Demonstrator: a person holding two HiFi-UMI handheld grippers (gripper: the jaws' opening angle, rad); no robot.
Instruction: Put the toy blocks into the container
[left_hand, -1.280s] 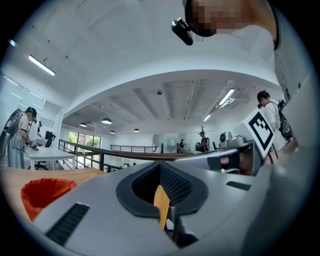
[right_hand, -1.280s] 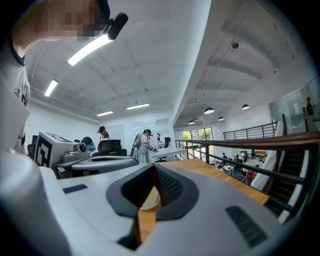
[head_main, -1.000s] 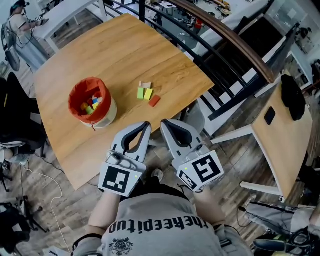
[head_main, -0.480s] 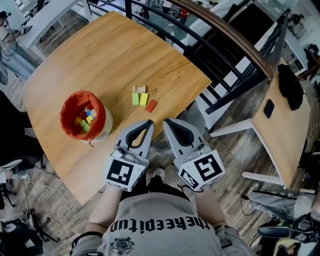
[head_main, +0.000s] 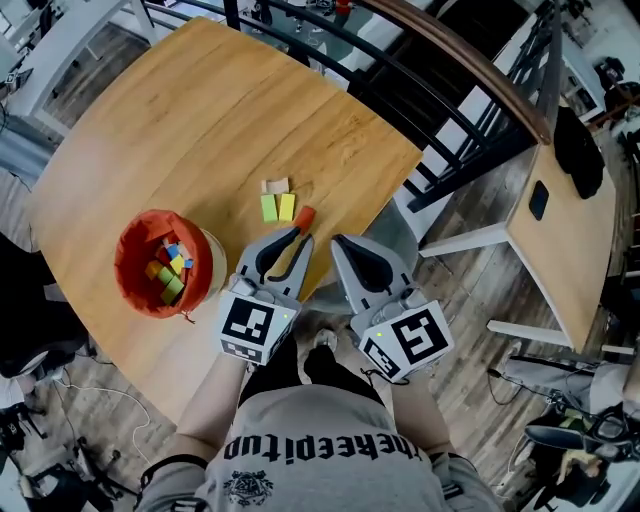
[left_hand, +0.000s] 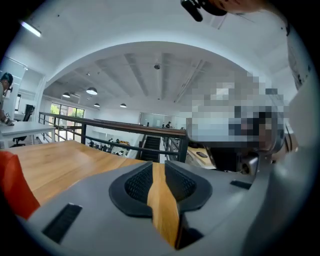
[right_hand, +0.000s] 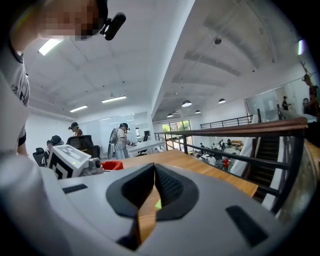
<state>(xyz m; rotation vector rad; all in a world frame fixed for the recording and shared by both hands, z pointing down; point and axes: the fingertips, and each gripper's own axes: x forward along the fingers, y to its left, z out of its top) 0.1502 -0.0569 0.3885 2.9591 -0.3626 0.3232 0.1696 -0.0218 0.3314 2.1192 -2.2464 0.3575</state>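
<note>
Light wooden table (head_main: 200, 120); red-lined white container (head_main: 128, 262) at left, blocks inside. Left gripper (head_main: 300, 237) jaws just opening, slightly apart, empty; right gripper (head_main: 340, 243) jaws together, empty. 4 loose coloured toy blocks (head_main: 287, 206) just beside left tips.

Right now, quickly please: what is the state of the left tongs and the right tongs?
Left tongs: slightly open, just been opening, nothing between them.
Right tongs: closed, holding nothing.
</note>
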